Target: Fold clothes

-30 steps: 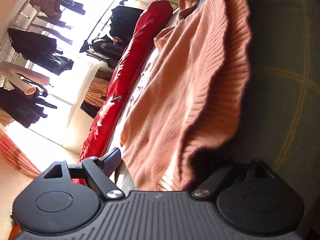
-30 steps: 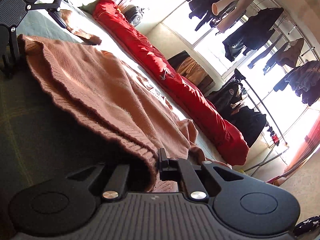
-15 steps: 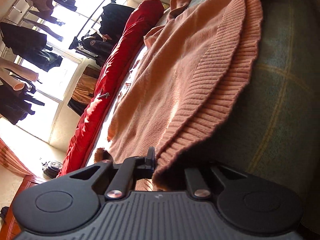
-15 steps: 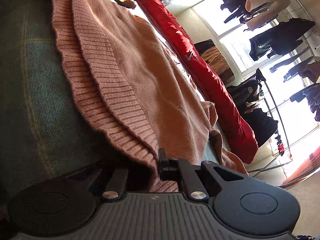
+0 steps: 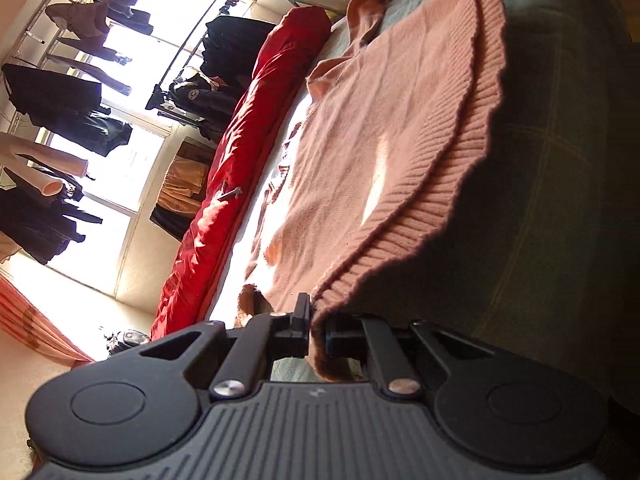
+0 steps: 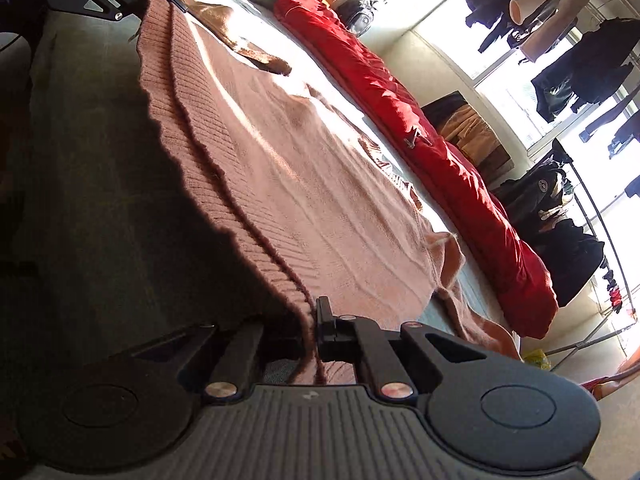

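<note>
At the bottom centre of the left wrist view, the left gripper (image 5: 316,332) is clamped on a corner of the pink knit sweater's (image 5: 384,152) ribbed hem. The right gripper (image 6: 310,334), bottom centre of its own view, pinches the other hem corner. Between them the hem hangs lifted above the dark green plaid blanket (image 5: 560,168), while the sweater's body runs away up the frame. Beyond lies a red quilt (image 6: 440,160), then dark clothes on racks (image 5: 52,96) against bright windows.
</note>
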`<state>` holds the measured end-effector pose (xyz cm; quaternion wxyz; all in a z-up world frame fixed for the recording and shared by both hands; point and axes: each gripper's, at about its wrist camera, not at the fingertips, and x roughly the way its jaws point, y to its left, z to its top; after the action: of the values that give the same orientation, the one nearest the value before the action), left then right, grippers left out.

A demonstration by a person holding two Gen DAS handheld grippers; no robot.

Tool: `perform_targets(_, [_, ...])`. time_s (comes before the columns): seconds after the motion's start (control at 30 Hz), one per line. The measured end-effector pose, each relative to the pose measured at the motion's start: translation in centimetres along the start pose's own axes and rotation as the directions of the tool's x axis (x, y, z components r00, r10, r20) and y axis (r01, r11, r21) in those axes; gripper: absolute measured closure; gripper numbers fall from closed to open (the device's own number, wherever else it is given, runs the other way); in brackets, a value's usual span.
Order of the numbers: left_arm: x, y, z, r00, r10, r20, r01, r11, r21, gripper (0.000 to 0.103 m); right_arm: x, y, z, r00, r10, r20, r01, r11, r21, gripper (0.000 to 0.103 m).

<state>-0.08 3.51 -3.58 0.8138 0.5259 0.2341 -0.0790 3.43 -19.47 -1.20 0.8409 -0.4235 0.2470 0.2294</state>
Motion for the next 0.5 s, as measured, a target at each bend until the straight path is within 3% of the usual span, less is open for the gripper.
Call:
perform_targets(0.17, [0.4,-2.1,-1.6,0.988,-0.14,-0.07,0.139,0.99,-0.013,0.097,1.3,2.4,-1.6,0.99,0.097,-0.104,-0.1,0.995,-0.02,0.095])
perform_targets(0.27, [-0.4,-1.9,-2.8,0.971,-0.212,-0.112,0.205,0.976,-0.074,0.097,0.2,3.1,-2.4,0.977,0.179,-0.113,-0.184,0.983,-0.029,0.095])
perform_targets(0.33, [-1.0,-0.9,-3.4,0.966,-0.225,-0.126,0.21,0.97,-0.126,0.096,-1.1,3.2,-2.7,0.971,0.215,-0.102,-0.22,0.975,-0.039,0.094])
perform_targets(0.4, [-1.5,1.1,-3.6,0.972,-0.211,-0.1,0.187,0.96,-0.209,0.091,-1.9,2.6,-2.7,0.975,0.207,-0.077,-0.209,0.978,-0.014,0.093])
perform_targets(0.47, [-1.4,3.5,-4.0,0.978,-0.201,-0.056,0.171,0.928,-0.331,0.089,-2.2,1.3,-2.5,0.983,0.18,-0.042,-0.178,0.983,0.045,0.09])
perform_targets(0.5, [-1.2,4.6,-4.3,0.98,-0.194,-0.034,0.165,0.903,-0.396,0.089,-2.1,0.5,-2.6,0.986,0.166,-0.022,-0.164,0.983,0.086,0.083])
